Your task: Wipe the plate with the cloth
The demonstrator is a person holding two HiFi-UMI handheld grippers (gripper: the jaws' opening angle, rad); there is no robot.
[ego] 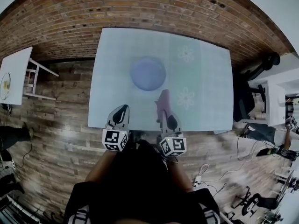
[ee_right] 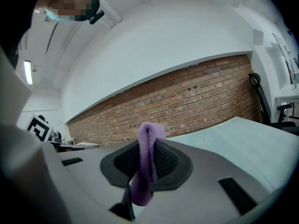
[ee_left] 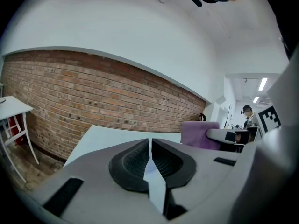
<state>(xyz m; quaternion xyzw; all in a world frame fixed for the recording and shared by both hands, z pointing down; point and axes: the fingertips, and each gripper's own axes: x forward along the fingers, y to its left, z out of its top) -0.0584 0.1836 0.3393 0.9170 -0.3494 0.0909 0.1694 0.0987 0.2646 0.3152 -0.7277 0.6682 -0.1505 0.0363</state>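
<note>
A pale blue round plate (ego: 148, 73) sits in the middle of the light table (ego: 205, 78). My right gripper (ego: 163, 110) is shut on a purple cloth (ego: 163, 101), which sticks out of the jaws toward the plate; in the right gripper view the cloth (ee_right: 146, 162) is pinched between the black pads. My left gripper (ego: 122, 111) hovers over the table's near edge, short of the plate, shut with nothing in it (ee_left: 150, 160). The cloth (ee_left: 200, 132) also shows at the right in the left gripper view.
Two flower prints (ego: 186, 98) mark the table's right half. A brick wall (ego: 140, 8) runs behind the table. A white side table (ego: 14, 73) stands at the left, and office chairs and cables (ego: 261, 139) lie at the right.
</note>
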